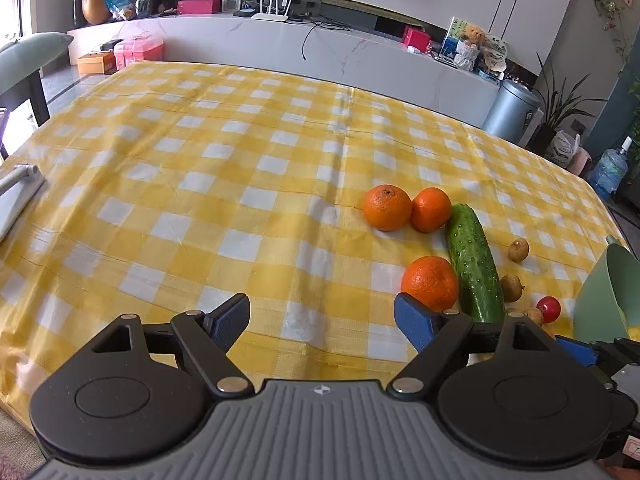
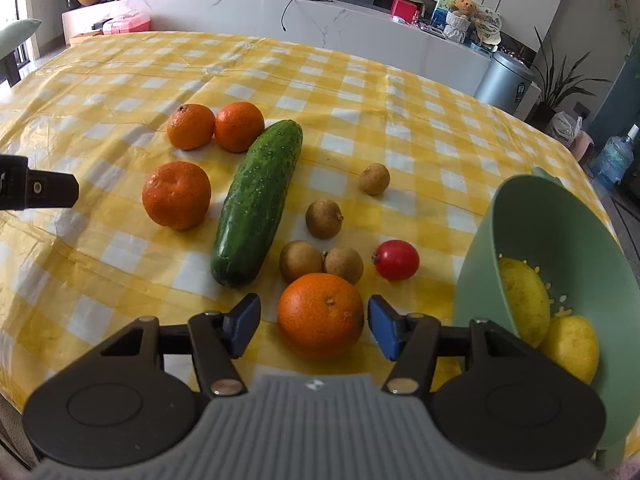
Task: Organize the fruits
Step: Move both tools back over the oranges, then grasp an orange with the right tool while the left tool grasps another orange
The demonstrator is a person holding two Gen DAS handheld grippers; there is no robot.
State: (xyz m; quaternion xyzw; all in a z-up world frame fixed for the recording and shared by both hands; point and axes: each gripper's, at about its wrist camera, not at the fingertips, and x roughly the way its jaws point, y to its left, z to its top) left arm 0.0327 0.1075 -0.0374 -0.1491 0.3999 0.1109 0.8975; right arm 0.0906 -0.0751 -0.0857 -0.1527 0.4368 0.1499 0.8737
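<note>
My right gripper (image 2: 314, 320) is open around a large orange (image 2: 321, 316) on the yellow checked cloth; a gap shows at its left pad. Beyond it lie a cucumber (image 2: 256, 204), three more oranges (image 2: 176, 195), several brown longans (image 2: 324, 218) and a cherry tomato (image 2: 396, 260). A green colander bowl (image 2: 560, 232) at the right is tilted and holds two lemons (image 2: 524, 306). My left gripper (image 1: 320, 316) stands open over bare cloth, left of an orange (image 1: 430, 283) and the cucumber (image 1: 474, 264).
A white object (image 1: 16, 196) lies at the table's left edge. Behind the table runs a marble counter (image 1: 280, 48) with boxes and a router. A grey bin (image 1: 510, 110) and a water bottle (image 1: 608, 170) stand on the floor at the right.
</note>
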